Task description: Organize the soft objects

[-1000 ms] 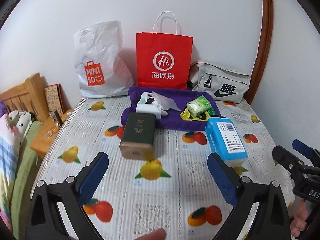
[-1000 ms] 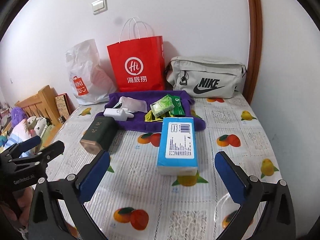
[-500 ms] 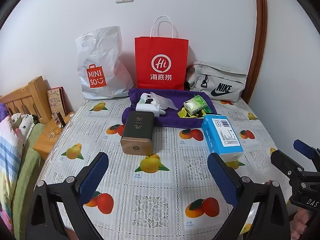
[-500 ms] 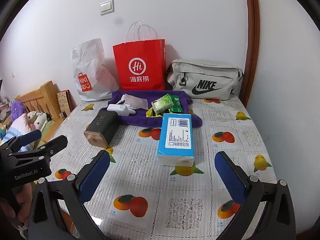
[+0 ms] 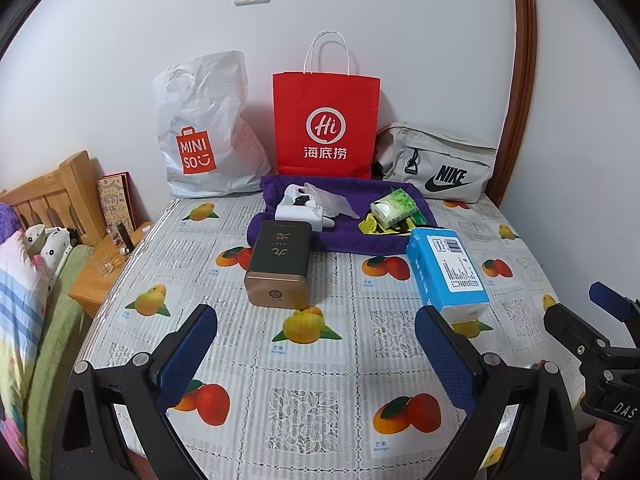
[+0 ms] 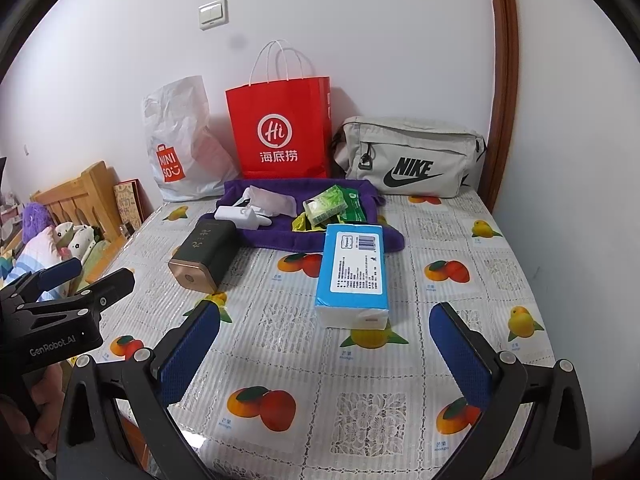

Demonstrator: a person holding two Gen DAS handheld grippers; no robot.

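Two hand-held grippers were mine, and both stood wide with nothing between their blue pads: the left hand-held gripper (image 5: 316, 344) and the right hand-held gripper (image 6: 324, 344), each held above the near edge of the desk (image 6: 360, 408) with its fruit-print cover.

Just ahead of my right one lay the blue tissue pack (image 6: 354, 270), lengthwise and pointing away from me. Ahead of my left one lay the dark green tin (image 5: 280, 264) on its side, its gold end toward me. Beyond both, further out, the purple towel (image 5: 340, 238) was spread flat, carrying a white gadget (image 5: 298, 214), a clear plastic pouch (image 5: 332, 202) and a green tissue packet (image 5: 390, 206) over some yellow-green wrappers. Farthest from me, against the wall, stood a white Miniso bag (image 5: 204, 128), a red paper bag (image 5: 326, 120) and a grey Nike bag (image 5: 436, 162).

I judged that no soft thing was in my grip and the loose items sat apart from the bags; whether the sorting was about to start or already settled I could not tell. Any grasp on the tissue pack would call for a gentle squeeze across its narrow width, as it would give.
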